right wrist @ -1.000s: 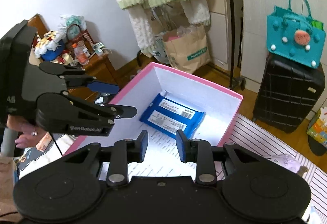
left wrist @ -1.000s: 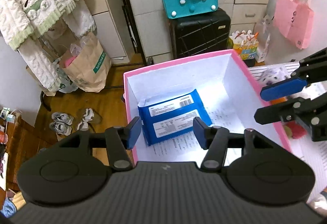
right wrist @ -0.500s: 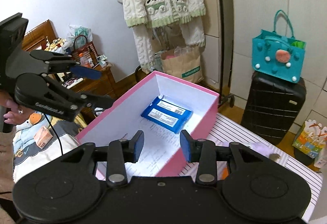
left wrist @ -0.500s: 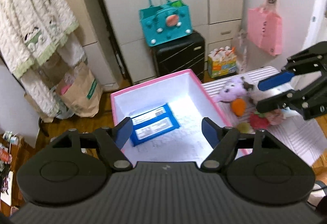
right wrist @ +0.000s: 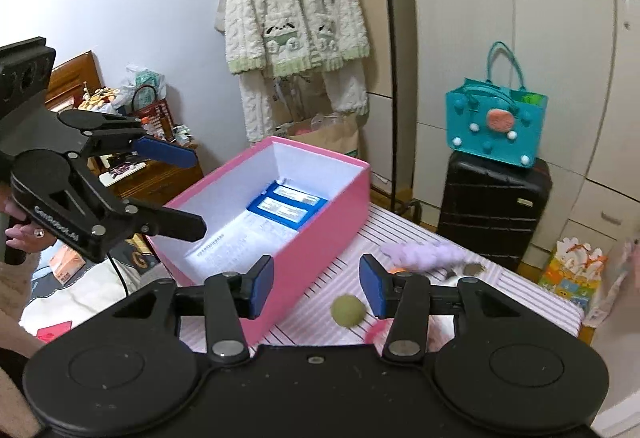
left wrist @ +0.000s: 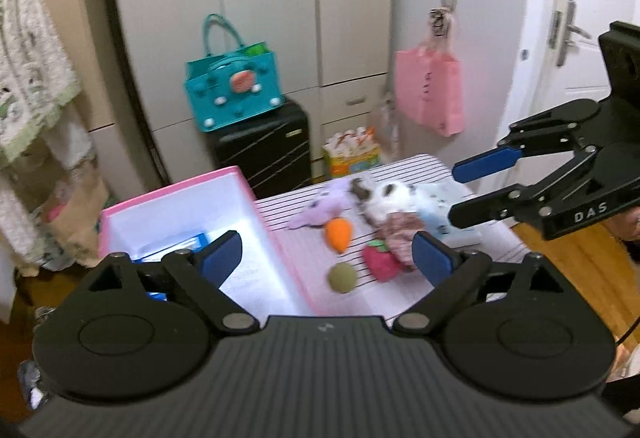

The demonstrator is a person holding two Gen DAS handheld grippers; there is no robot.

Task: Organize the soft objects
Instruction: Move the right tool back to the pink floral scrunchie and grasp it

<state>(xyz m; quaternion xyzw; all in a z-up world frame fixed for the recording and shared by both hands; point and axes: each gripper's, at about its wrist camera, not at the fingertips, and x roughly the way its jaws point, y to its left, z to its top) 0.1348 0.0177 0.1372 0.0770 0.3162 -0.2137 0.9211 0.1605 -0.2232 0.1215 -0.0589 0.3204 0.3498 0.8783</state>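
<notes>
A pink box stands on the striped table and holds a blue wipes pack. Right of the box lie soft toys: a purple plush, an orange carrot, a red strawberry, an olive-green ball and a white-and-brown plush. My left gripper is open and empty above the box's near right corner. My right gripper is open and empty, above the toys.
The striped table ends at the right, with a wooden floor below. Behind it stand a black suitcase with a teal bag on top, and a pink bag hangs on the wall. White wardrobes are behind.
Both grippers have lifted up and back from over the box and swung right toward the toys. Both have opened wider. The wipes pack stays in the box.
</notes>
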